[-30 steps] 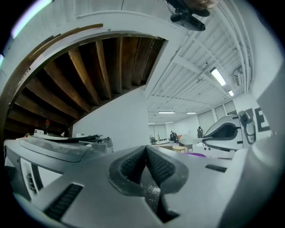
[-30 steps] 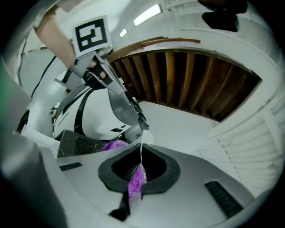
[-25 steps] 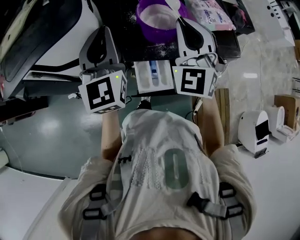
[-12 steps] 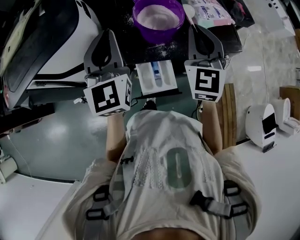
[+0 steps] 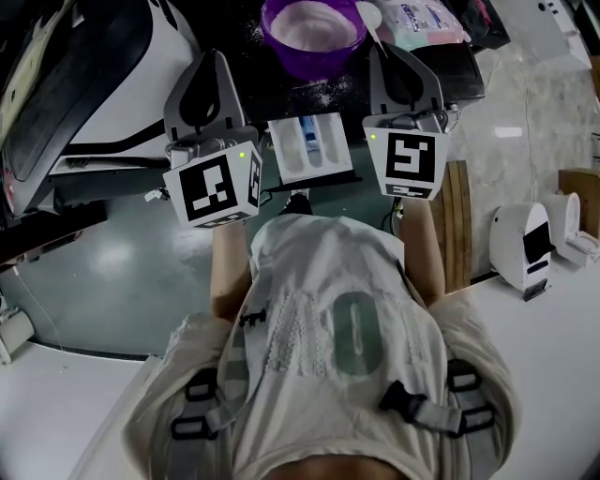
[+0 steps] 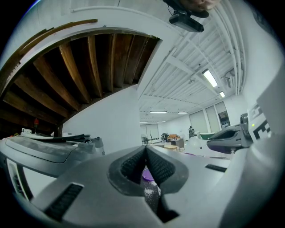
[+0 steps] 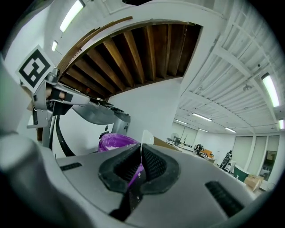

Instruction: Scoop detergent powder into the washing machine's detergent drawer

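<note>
A purple bowl of white powder stands on the dark top behind the open white detergent drawer. My right gripper, to the right of the drawer, is shut on the thin handle of a white spoon, whose scoop sits just right of the bowl's rim. In the right gripper view the spoon sticks up past the closed jaws beside the bowl. My left gripper hovers left of the drawer, shut and empty; through its jaws a sliver of the bowl shows. Whether the spoon carries powder is hidden.
The washing machine's white body fills the upper left. Spilt powder dusts the dark top. A pink-and-white packet lies right of the bowl. On the floor to the right are a wooden plank and a white device.
The right gripper has carried the spoon from over the bowl's rim to just right of the bowl. The left gripper has stayed beside the drawer.
</note>
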